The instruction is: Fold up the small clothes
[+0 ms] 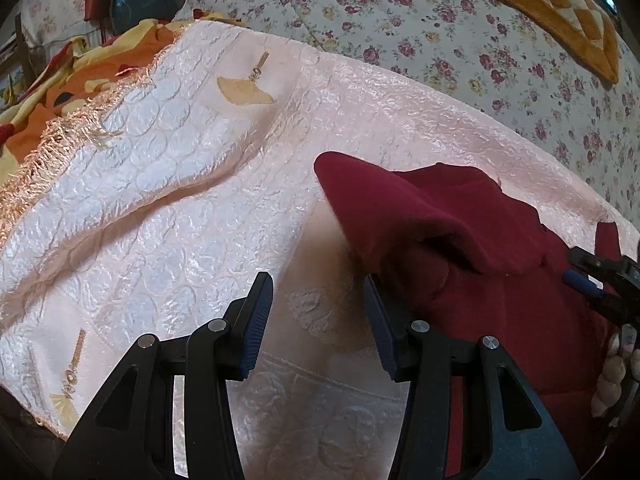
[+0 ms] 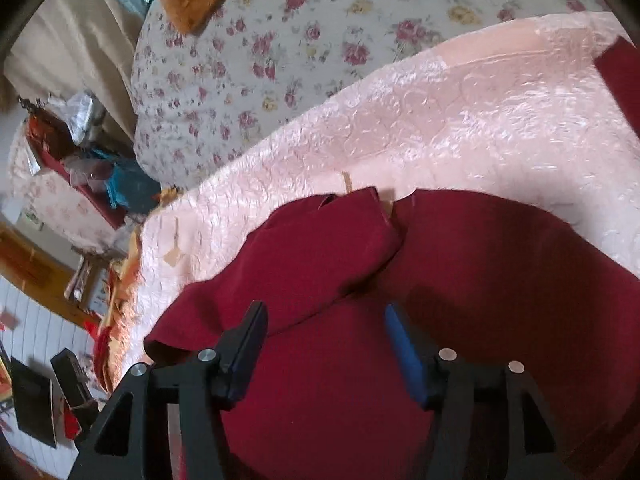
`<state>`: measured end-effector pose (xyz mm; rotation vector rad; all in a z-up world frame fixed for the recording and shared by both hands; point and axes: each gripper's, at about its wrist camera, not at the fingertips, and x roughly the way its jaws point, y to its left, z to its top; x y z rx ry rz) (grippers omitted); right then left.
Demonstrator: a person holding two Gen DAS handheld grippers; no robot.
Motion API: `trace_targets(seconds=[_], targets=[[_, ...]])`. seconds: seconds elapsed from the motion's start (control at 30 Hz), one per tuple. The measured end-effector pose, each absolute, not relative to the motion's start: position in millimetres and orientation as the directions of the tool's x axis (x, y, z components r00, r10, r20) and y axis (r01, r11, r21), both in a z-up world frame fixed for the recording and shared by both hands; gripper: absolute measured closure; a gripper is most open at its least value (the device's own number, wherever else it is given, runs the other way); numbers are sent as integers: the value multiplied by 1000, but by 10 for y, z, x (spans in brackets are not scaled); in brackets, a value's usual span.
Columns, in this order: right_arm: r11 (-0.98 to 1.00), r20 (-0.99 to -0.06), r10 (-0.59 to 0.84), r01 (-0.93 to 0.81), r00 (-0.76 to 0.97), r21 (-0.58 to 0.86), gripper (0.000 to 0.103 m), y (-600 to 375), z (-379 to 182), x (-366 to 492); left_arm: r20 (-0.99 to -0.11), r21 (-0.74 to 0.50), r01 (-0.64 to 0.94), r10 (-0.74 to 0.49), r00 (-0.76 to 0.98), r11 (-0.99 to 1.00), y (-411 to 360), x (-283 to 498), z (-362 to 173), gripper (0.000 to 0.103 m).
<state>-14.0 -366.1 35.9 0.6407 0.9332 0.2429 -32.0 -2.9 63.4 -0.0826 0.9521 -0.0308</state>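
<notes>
A dark red garment lies on a shiny pale pink quilted cover, with one flap folded over its body. My left gripper is open and empty, hovering over the pink cover just left of the garment's edge. The right gripper shows at the right edge of the left wrist view, over the garment. In the right wrist view the garment fills the lower half, with a folded sleeve lying across it. My right gripper is open and empty above the red cloth.
A white floral bedspread lies beyond the pink cover. An orange checked cushion sits at the back right. An orange and yellow blanket lies past the fringed edge on the left. Clutter and a blue bag stand beside the bed.
</notes>
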Motion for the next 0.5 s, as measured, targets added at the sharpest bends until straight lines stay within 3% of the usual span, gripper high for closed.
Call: trace_targets(seconds=[0.17,0.27,0.33,0.5], targets=[[763,-667,515,67,539,643,49,-3501,243,178,-815,-73,-6,-56,577,997,-42,-305,611,56],[760,-672,514,79,533,645,64,-3419,160,346,-818,-76,-9,-57,573,997,-29,-293,601,56],[751,-659,509,89,554,654,84,-3426,123,394,-818,-74,-8,-56,573,997,-24,-301,603,56],[746,-596,468,69,653,662,100,-3568,332,221,-815,-75,-12,-54,577,997,-2,-307,631,56]])
